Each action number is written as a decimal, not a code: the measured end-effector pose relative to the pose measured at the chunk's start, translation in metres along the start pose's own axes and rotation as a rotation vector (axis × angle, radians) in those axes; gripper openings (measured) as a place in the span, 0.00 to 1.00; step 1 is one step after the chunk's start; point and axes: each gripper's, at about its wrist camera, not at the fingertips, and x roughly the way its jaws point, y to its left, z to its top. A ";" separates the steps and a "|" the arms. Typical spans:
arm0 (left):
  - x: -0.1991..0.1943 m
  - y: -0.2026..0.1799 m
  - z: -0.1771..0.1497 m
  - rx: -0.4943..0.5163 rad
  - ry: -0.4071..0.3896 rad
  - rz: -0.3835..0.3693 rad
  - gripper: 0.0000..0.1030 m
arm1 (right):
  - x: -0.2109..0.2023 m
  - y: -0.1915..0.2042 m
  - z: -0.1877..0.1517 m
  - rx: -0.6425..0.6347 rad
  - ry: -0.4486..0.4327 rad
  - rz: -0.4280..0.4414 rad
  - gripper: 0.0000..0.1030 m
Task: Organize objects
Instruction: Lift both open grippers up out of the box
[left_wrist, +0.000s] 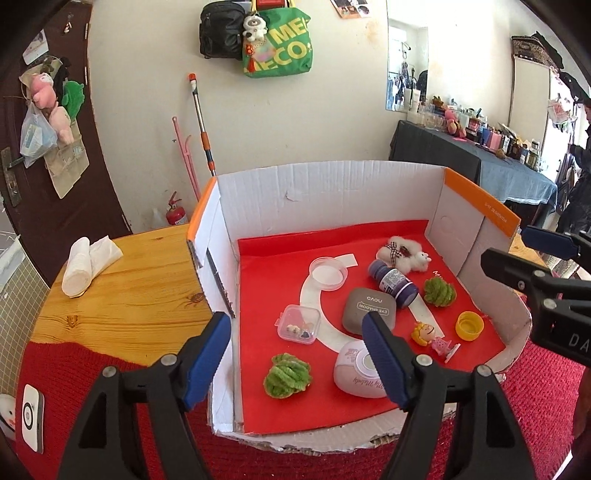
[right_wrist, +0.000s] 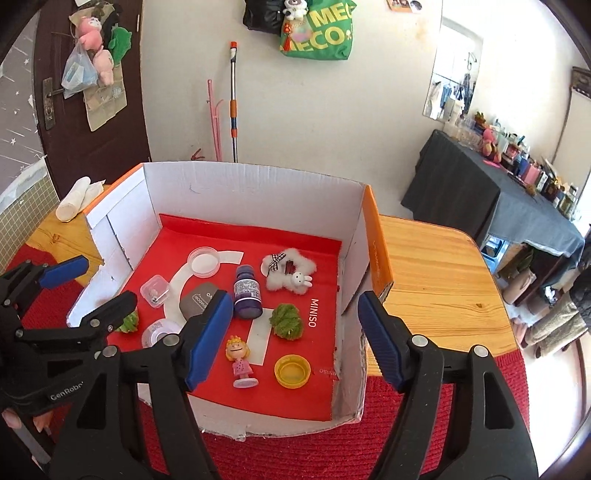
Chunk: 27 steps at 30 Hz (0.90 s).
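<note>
A white cardboard box (left_wrist: 332, 192) lined with red paper stands on the table. Inside lie a clear round dish (left_wrist: 328, 275), a small clear case (left_wrist: 298, 323), a grey eye-shadow compact (left_wrist: 364, 308), a purple bottle (right_wrist: 246, 291) on its side, a white plush bunny (right_wrist: 290, 275), two green yarn balls (left_wrist: 288, 374) (right_wrist: 287, 319), a yellow cap (right_wrist: 291, 370), a doll figurine (right_wrist: 241, 360) and a pale pink round case (left_wrist: 351, 373). My left gripper (left_wrist: 295, 319) hovers open over the box's front left. My right gripper (right_wrist: 293, 299) hovers open over its right wall. Neither holds anything.
The box sits on a wooden table (right_wrist: 436, 266) partly covered by a red knitted cloth (left_wrist: 103, 369). A rolled white tissue (left_wrist: 83, 266) lies at the back left and a white device (left_wrist: 32, 417) at the near left. A dark-clothed table (right_wrist: 498, 192) with bottles stands at the right.
</note>
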 end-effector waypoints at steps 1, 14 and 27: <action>-0.002 0.001 -0.003 -0.009 -0.013 0.001 0.75 | -0.002 -0.001 -0.005 0.001 -0.018 -0.002 0.71; 0.005 0.004 -0.028 -0.051 -0.113 0.019 0.83 | 0.027 -0.014 -0.049 0.050 -0.125 -0.023 0.76; 0.011 0.004 -0.033 -0.069 -0.119 0.012 0.91 | 0.037 -0.016 -0.054 0.054 -0.144 -0.017 0.79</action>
